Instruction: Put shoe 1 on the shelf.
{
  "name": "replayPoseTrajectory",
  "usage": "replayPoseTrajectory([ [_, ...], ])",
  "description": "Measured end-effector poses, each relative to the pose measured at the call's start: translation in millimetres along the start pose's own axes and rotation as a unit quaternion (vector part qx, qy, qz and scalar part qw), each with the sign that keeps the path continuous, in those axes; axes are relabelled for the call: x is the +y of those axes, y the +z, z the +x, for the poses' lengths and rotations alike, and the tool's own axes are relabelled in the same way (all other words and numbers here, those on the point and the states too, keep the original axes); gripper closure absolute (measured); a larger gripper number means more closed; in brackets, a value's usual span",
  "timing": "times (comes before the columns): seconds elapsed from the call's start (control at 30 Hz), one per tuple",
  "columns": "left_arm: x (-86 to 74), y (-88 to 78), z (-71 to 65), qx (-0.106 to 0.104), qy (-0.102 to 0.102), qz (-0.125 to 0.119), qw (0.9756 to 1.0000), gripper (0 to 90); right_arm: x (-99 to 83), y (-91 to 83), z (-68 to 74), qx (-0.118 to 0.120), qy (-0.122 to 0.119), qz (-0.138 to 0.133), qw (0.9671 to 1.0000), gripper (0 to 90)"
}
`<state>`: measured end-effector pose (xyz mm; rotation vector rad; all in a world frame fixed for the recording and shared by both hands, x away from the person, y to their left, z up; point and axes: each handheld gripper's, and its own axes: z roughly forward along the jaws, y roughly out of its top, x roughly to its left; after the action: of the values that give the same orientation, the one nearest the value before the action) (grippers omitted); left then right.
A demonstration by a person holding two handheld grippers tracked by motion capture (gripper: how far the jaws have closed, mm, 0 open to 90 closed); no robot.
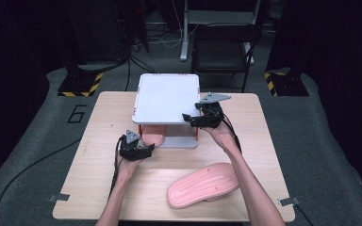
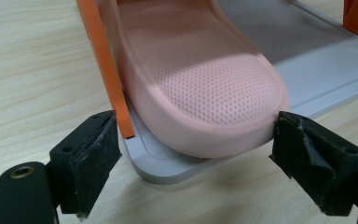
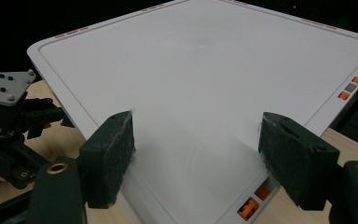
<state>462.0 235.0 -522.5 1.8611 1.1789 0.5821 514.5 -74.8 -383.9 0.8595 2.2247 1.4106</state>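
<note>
A pink slipper [image 1: 153,134] lies on the grey lower shelf [image 2: 307,60] of a small two-level rack, its rounded end [image 2: 200,88] sticking out over the shelf's front edge. My left gripper [image 1: 146,147] is open, its jaws [image 2: 196,172] on either side of that end. The left pad [image 2: 93,158] stands outside an orange post [image 2: 105,60], and the right pad [image 2: 317,158] is at the slipper's rim. My right gripper [image 1: 188,118] is open over the front right of the rack's white top [image 3: 205,70], with nothing between its pads [image 3: 196,154].
A second pink slipper [image 1: 202,184] lies sole up on the wooden table [image 1: 99,179] near the front right. The rack's white top [image 1: 165,96] covers most of the lower shelf. The left gripper [image 3: 9,130] appears at the left of the right gripper view. Dark floor and cables surround the table.
</note>
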Motion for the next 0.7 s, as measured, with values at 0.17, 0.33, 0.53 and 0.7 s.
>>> replayPoseTrajectory([
  [0.17, 0.0, -2.0, 0.5, -0.008, -0.005, 0.001, 1.0, 14.7, 0.1, 0.5, 0.3, 0.0, 0.001, -0.001, 1.0, 26.3],
  [0.33, -1.8, -19.3, -0.4, -0.029, -0.009, -0.03, 0.9991, 14.7, -0.3, 0.8, -0.3, 0.002, 0.003, -0.006, 1.0, 25.8],
  [0.53, -7.6, -59.7, 10.1, -0.046, -0.007, -0.092, 0.9946, 14.1, -1.5, -4.9, -2.4, 0.007, 0.027, -0.026, 0.9993, 20.3],
  [0.7, -13.7, -92.4, 25.1, -0.048, -0.026, -0.141, 0.9886, 14.1, -5.9, -27.7, -1.0, -0.002, 0.028, -0.05, 0.9984, 17.2],
])
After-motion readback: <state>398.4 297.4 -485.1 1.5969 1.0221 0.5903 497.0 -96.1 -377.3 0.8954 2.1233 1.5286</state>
